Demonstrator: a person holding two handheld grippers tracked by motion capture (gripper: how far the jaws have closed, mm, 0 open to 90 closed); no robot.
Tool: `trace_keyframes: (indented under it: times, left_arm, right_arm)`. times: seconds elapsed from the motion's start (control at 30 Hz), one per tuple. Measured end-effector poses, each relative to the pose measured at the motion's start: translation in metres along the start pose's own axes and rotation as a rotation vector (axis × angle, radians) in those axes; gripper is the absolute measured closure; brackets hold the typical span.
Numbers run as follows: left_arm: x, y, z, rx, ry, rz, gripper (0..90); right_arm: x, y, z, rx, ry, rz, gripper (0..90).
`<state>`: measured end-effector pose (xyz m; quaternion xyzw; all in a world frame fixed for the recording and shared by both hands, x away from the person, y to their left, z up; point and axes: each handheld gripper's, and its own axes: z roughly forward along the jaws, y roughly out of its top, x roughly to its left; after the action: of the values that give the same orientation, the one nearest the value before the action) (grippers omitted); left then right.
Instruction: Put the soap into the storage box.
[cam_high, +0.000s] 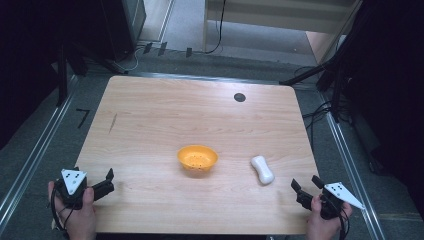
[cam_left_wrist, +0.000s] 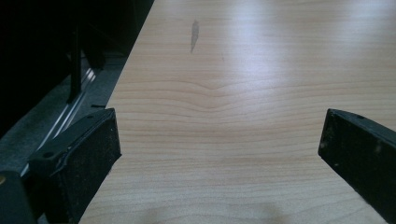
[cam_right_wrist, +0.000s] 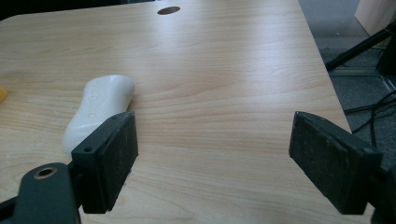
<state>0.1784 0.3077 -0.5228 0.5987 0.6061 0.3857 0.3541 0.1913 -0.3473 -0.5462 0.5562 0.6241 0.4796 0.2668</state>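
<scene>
On the bench (cam_high: 150, 115) — right hand-held gripper (cam_high: 306, 185) gaping, empty, near white soap bar (cam_high: 262, 169); left hand-held gripper (cam_high: 106, 181) gaping too, well apart from orange colander bowl (cam_high: 197, 158).

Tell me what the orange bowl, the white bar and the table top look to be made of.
Orange bowl: likely plastic, uniform matte colour, small holes in its base. White bar: looks like soap, smooth waxy surface, faint moulded lettering. Table top: wood or wood-look laminate, visible grain, slight sheen.
</scene>
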Motion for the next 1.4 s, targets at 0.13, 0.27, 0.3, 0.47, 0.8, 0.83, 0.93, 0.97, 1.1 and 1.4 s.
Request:
trace_keyframes:
  times: [0.13, 0.27, 0.3, 0.47, 0.8, 0.83, 0.93, 0.97, 1.1, 1.4]
  left_arm:
    - [-0.001, 0.0, -0.001, -0.01, -0.02, 0.022, 0.0]
    - [-0.002, 0.001, 0.002, 0.022, -0.02, 0.038, 0.0]
    - [-0.002, 0.001, 0.002, 0.02, -0.026, 0.04, 0.0]
    - [-0.002, 0.001, 0.002, 0.024, -0.035, 0.043, 0.0]
    - [-0.002, 0.001, 0.003, 0.033, -0.017, 0.038, 0.0]
    - [-0.002, 0.001, 0.003, 0.033, -0.017, 0.038, 0.0]
    - [-0.003, 0.001, 0.004, 0.034, -0.014, 0.038, 0.0]
    - [-0.003, 0.001, 0.004, 0.036, -0.015, 0.04, 0.0]
    - [-0.003, 0.001, 0.004, 0.039, -0.013, 0.041, 0.0]
    - [-0.002, 0.002, 0.004, 0.046, -0.016, 0.038, 0.0]
  right_arm:
    - [-0.001, 0.003, 0.0, 0.018, -0.026, 0.012, 18.0]
    - [0.005, 0.011, 0.003, 0.09, -0.052, -0.063, 18.0]
    - [0.007, 0.013, 0.004, 0.11, -0.054, -0.076, 18.1]
    - [0.014, 0.027, 0.013, 0.226, -0.047, -0.128, 18.7]
    - [0.029, 0.051, 0.034, 0.371, -0.015, -0.197, 19.5]
    - [0.029, 0.051, 0.034, 0.371, -0.015, -0.197, 19.5]
    - [0.034, 0.058, 0.042, 0.421, -0.007, -0.213, 20.0]
    - [0.036, 0.06, 0.044, 0.439, -0.003, -0.208, 20.0]
    - [0.042, 0.065, 0.053, 0.506, 0.01, -0.19, 20.3]
    - [0.058, 0.076, 0.067, 0.557, 0.013, -0.203, 21.0]
